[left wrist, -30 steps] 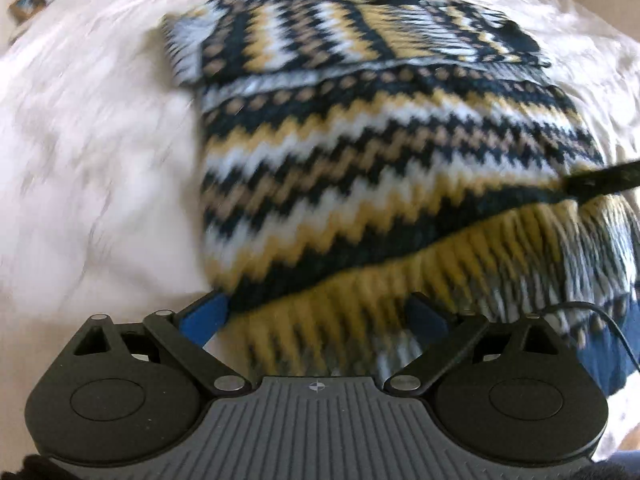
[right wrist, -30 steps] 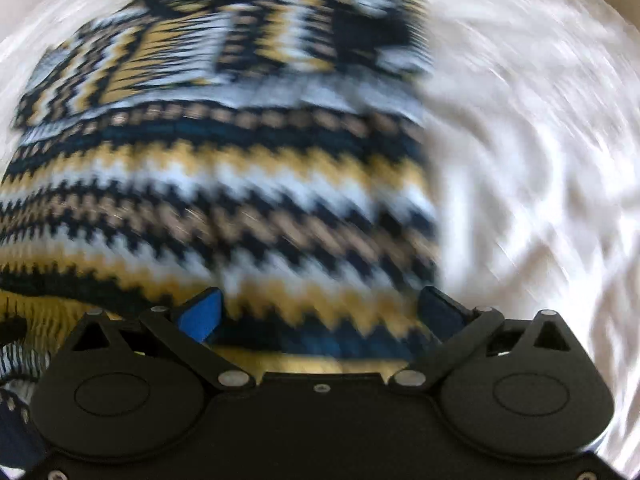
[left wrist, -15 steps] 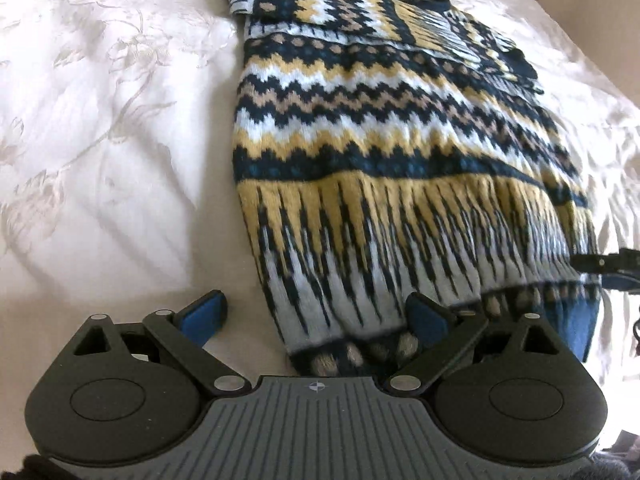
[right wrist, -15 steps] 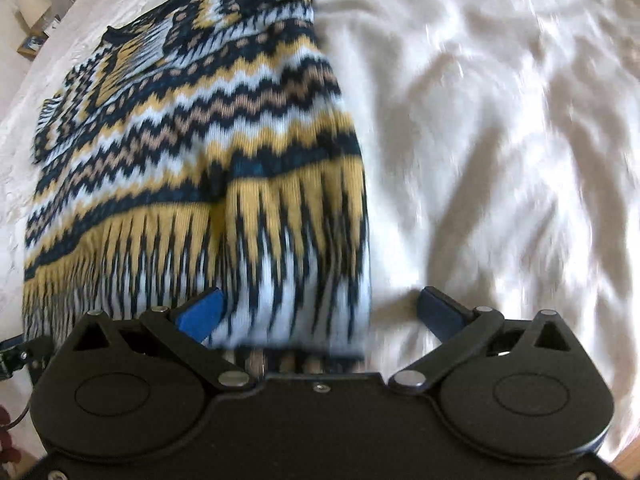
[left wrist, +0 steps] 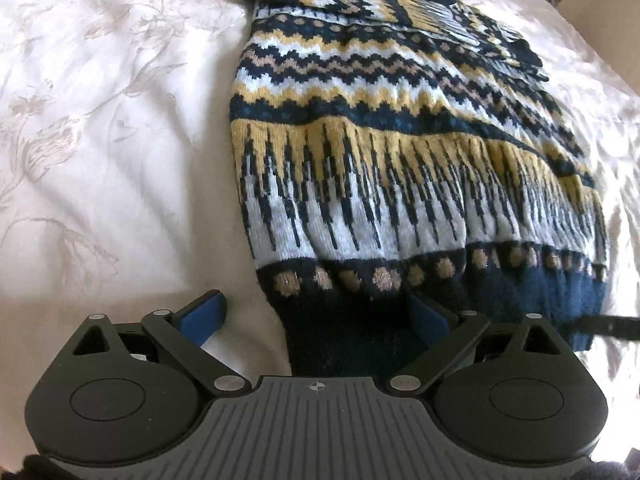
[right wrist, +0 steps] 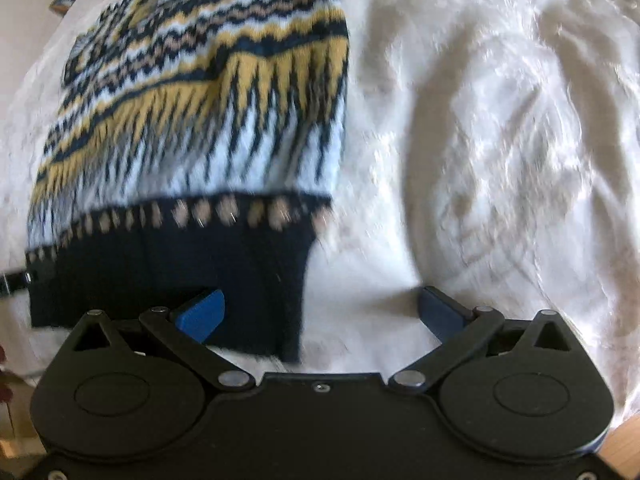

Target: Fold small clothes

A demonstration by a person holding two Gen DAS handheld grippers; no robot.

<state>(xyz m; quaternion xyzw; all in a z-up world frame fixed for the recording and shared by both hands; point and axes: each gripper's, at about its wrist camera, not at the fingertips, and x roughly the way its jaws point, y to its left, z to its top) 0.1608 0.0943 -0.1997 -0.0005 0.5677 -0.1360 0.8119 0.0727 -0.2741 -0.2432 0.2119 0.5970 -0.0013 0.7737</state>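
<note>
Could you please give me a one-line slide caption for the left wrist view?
Open left gripper poised at the dark ribbed hem of a patterned knit sweater lying on a white bedsheet.

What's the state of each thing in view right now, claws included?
Navy, yellow and white patterned knit sweater: lying flat on the bed, sleeves folded in over the chest, navy hem nearest the claws.
White floral-embossed bedspread: spread out, wrinkled.
Left claw: open, astride the hem's left corner.
Right claw: open, astride the hem's right corner.
</note>
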